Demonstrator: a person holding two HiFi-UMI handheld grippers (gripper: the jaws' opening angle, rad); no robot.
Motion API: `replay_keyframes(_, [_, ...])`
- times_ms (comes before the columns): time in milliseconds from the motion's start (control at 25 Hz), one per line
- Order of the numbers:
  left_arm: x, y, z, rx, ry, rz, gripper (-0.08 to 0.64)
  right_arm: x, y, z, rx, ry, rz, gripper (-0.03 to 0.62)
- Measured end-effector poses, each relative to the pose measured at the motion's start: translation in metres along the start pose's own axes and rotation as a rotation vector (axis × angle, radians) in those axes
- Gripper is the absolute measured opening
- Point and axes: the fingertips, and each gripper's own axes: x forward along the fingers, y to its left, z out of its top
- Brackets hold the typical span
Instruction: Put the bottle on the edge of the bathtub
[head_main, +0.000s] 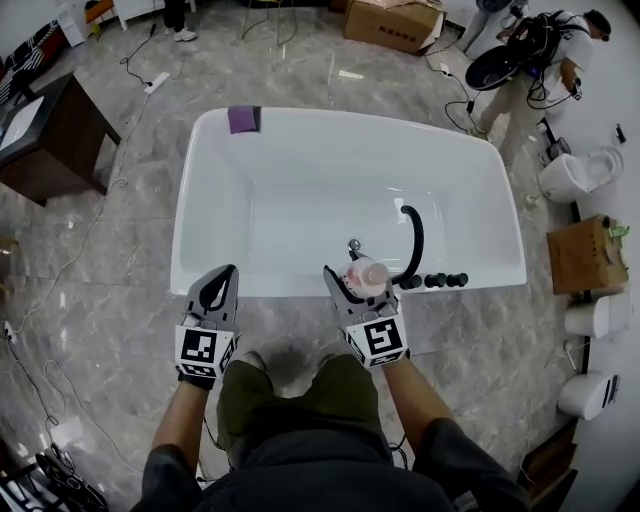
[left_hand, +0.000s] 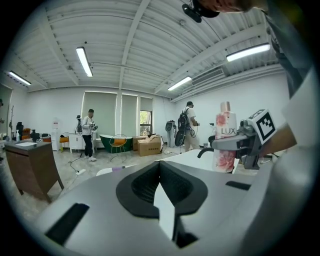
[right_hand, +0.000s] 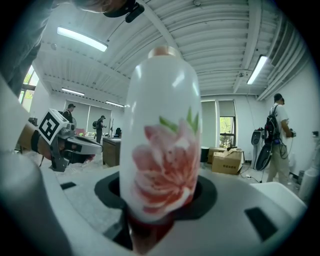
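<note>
A white bottle (head_main: 374, 272) with a pink flower print and a pink cap stands upright between the jaws of my right gripper (head_main: 358, 283), which is shut on it. It hangs over the near rim of the white bathtub (head_main: 290, 284), just left of the black tap fittings (head_main: 436, 280). The bottle (right_hand: 162, 135) fills the right gripper view, and in the left gripper view the bottle (left_hand: 225, 135) shows at the right. My left gripper (head_main: 224, 278) is shut with nothing in it, at the tub's near rim further left.
A black hose (head_main: 416, 238) curves inside the tub. A purple item (head_main: 243, 119) lies on the far rim. A dark desk (head_main: 45, 140) stands left and a cardboard box (head_main: 393, 22) behind. At the right are a person (head_main: 545, 60) and toilets (head_main: 568, 176); cables cross the floor.
</note>
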Motion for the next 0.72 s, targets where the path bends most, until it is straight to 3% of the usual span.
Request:
replay_keyframes(440, [0.028,0.000,-0.062,-0.003,0.001,-0.012,0.002,0.018,0.000,-0.061,-0.003,-0.005,0.011,0.210])
replay_keyframes(720, [0.037,0.001,-0.098,-0.010,0.005,-0.005,0.002,0.027,0.012,-0.097,-0.011,-0.011,0.063,0.210])
